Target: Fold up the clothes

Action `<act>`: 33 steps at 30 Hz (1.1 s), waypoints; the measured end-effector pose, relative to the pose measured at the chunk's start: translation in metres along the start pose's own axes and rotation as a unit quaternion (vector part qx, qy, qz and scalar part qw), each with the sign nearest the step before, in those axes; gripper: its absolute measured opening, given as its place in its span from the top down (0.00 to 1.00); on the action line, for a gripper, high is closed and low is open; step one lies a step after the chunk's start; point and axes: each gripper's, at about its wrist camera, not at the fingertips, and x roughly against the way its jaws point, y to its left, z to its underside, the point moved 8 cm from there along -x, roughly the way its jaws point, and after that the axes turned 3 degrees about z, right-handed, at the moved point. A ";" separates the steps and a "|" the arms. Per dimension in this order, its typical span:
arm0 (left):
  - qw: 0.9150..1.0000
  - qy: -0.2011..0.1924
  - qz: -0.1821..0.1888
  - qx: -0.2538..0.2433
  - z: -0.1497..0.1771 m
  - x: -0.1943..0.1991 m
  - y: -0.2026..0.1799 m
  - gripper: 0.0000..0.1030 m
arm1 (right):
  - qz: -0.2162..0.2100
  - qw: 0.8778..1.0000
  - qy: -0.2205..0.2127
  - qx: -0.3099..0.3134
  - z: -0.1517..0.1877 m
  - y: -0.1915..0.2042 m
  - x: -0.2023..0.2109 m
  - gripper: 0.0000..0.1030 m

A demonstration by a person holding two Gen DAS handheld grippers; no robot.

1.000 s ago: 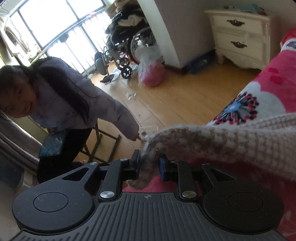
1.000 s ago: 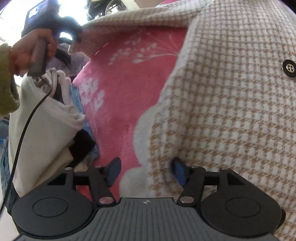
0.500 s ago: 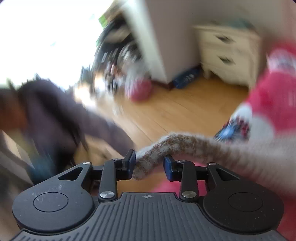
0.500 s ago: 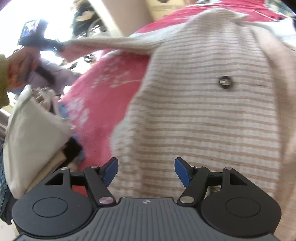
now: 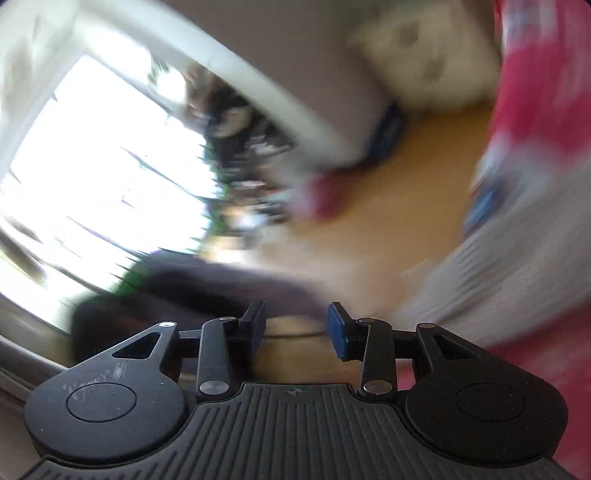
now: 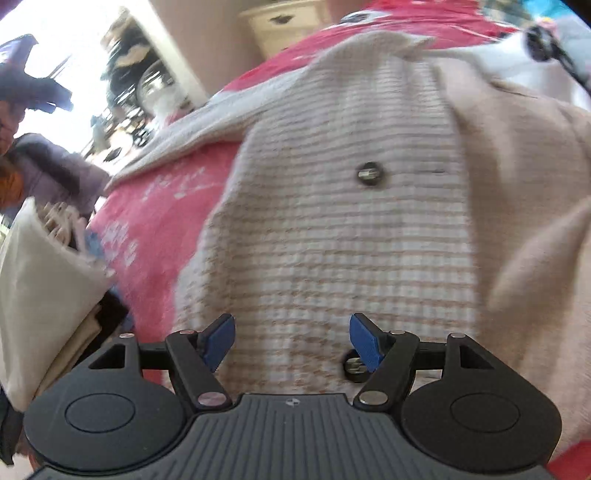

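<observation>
Right wrist view: a beige and white checked jacket [image 6: 332, 240] lies spread on a pink flowered blanket [image 6: 147, 229] and fills most of the frame. A dark metal button [image 6: 370, 174] sits near the jacket's middle, and a second button [image 6: 354, 365] shows just behind the right blue pad. One sleeve [image 6: 207, 122] stretches away toward the upper left. At the left edge hangs a cream cloth bag [image 6: 40, 295], with a person in a lilac padded coat [image 6: 55, 166] beyond it. A cream drawer chest [image 6: 284, 22] stands at the top, past the blanket's edge. The right gripper [image 6: 291, 341] hovers low over the jacket's lower front, its blue pads spread wide with checked fabric showing between them and nothing pinched.

Left wrist view: heavily motion-blurred. A bright window [image 5: 103, 177] fills the left, a wooden floor [image 5: 406, 206] the centre, and the pink blanket [image 5: 546, 92] the right edge. The jacket [image 5: 509, 273] appears as a pale streak at right, beside the gripper and apart from the pads. The left gripper [image 5: 297, 328] points out over the floor, jaws parted and empty.
</observation>
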 end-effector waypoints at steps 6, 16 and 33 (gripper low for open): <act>0.929 0.055 0.323 0.173 0.014 0.034 -0.132 0.62 | 0.028 0.998 -0.035 -0.049 -0.012 -0.056 0.011 0.40; 0.819 0.148 0.427 0.353 0.055 -0.049 -0.248 0.66 | 0.030 0.996 -0.040 -0.076 -0.047 -0.103 -0.029 0.49; 0.863 0.101 0.428 0.247 0.042 -0.038 -0.275 0.79 | 0.064 0.996 -0.007 -0.055 -0.049 -0.107 -0.064 0.90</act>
